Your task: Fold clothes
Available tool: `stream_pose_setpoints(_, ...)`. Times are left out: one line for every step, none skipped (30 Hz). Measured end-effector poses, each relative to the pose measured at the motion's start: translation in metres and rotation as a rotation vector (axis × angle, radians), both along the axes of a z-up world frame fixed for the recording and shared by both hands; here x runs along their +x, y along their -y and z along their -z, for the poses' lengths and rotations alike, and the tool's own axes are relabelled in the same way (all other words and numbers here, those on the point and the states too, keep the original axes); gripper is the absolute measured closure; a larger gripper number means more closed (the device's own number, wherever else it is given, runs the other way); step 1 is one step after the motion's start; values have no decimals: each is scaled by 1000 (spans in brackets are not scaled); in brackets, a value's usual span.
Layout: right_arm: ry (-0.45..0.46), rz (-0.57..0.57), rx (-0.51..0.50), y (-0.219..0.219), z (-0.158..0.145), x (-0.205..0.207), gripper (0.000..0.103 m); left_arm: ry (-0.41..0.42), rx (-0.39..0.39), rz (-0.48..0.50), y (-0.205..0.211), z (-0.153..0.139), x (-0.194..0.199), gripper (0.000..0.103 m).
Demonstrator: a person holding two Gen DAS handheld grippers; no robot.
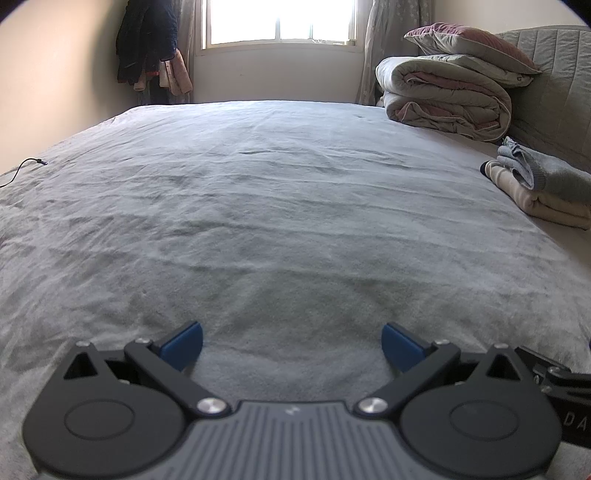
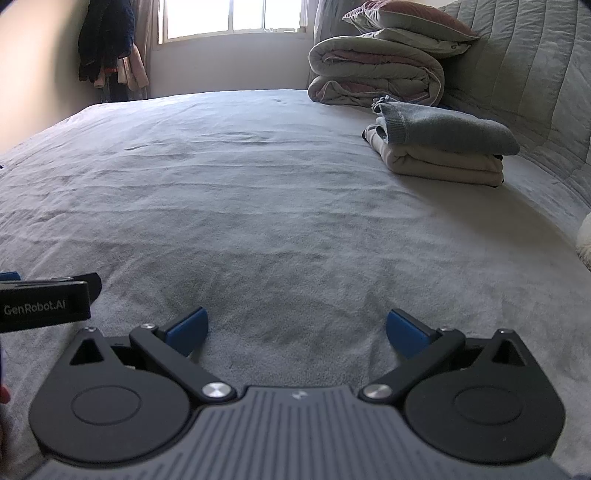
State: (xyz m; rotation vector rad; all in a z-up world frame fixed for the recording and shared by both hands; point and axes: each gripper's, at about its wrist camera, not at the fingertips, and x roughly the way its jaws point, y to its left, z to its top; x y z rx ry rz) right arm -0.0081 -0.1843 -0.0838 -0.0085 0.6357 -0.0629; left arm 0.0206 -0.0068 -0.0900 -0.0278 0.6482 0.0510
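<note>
Left wrist view
Left gripper (image 1: 291,345): we held its jaws spread wide, gripping nothing, low over the grey bedspread (image 1: 258,206).
Folded clothes (image 1: 543,188): we saw them stacked at the bed's right edge, grey sweater over beige, long axis running toward the headboard.
Room: bright window (image 1: 280,22), rolled duvet (image 1: 443,96) under a pillow (image 1: 476,46).

Right wrist view
Right gripper (image 2: 297,334): we kept its jaws spread too, empty.
Clothes stack (image 2: 443,151): far right, near the quilted headboard (image 2: 524,70).
Writing: "GenRobot.AI" on the neighbouring gripper (image 2: 40,304).
</note>
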Motion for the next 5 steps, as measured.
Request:
stream_pose_setpoints(0,0,0,0,0,0,0,0,0,0,0,0,0,0)
stream_pose_setpoints(0,0,0,0,0,0,0,0,0,0,0,0,0,0)
stream_pose_setpoints(0,0,0,0,0,0,0,0,1,0,0,0,0,0)
stream_pose_setpoints(0,0,0,0,0,0,0,0,1,0,1,0,0,0)
stream_pose_setpoints(0,0,0,0,0,0,0,0,1,0,1,0,0,0)
